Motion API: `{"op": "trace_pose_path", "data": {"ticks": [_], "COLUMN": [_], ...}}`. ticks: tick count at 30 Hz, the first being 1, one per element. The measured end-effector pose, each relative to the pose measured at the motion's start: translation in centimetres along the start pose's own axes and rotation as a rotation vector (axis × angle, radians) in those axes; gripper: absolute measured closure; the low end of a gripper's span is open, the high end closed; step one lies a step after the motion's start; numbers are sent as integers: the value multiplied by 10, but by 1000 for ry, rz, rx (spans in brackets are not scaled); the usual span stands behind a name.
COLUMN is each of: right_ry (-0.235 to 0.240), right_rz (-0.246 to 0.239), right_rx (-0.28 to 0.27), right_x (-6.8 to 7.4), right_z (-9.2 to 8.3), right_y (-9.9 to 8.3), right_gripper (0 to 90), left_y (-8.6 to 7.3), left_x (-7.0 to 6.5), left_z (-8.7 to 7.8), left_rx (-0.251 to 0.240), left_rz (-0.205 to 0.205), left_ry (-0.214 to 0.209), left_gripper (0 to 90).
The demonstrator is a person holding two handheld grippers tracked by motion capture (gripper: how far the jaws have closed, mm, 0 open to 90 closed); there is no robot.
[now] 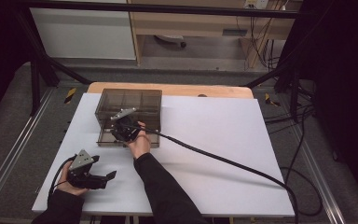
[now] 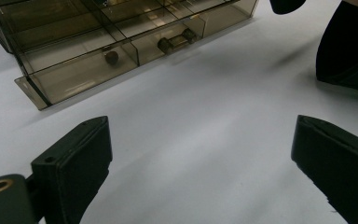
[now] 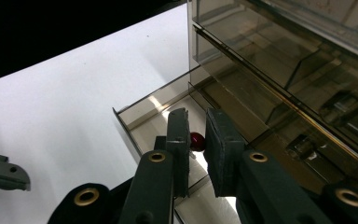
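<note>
The right gripper (image 3: pixel 196 144), jaws drawn nearly together with a small red ball (image 3: pixel 196 139) between their tips, apparently pinched, reaches into the pulled-out drawer (image 3: pixel 142 116) of the smoked organizer (image 1: pixel 128 103), while the left gripper (image 1: pixel 108 177) rests wide open and empty on the table (image 1: pixel 223 140), clear of the work.

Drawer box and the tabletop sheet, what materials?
Drawer box: likely smoky transparent acrylic or similar plastic, glossy; dividers and knobs show through its walls, and edges catch reflections. Tabletop sheet: white, matte, smooth, probably laminate or painted board, lying on a wood-coloured table.
</note>
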State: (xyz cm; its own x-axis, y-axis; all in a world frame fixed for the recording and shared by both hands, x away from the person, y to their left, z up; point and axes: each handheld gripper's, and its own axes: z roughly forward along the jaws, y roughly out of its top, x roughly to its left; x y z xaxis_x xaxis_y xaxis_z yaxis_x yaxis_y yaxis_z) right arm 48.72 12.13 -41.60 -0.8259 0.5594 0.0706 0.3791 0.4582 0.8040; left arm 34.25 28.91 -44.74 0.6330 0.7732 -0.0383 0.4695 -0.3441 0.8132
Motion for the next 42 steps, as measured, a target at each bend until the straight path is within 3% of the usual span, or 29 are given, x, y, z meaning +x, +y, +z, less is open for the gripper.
{"op": "trace_pose_path", "data": {"ticks": [21,23,32,42], "right_ry": [7,10,8,-43], "right_rz": [7,9,-25,-92], "right_rx": [21,19,6,15], "right_x": [-3,-3,6,21], "right_z": [18,18,3,-26], "right_y": [-14,-14,-8,-1], "right_gripper": [781,708,555,359], "left_y": [0,0,0,0], "left_x": [0,0,0,0], "left_z": [0,0,0,0], "left_rx": [0,-1,0,-1], "left_rz": [0,0,0,-3], "left_ry": [-1,0,0,-2], "left_gripper": [51,51,51,51]}}
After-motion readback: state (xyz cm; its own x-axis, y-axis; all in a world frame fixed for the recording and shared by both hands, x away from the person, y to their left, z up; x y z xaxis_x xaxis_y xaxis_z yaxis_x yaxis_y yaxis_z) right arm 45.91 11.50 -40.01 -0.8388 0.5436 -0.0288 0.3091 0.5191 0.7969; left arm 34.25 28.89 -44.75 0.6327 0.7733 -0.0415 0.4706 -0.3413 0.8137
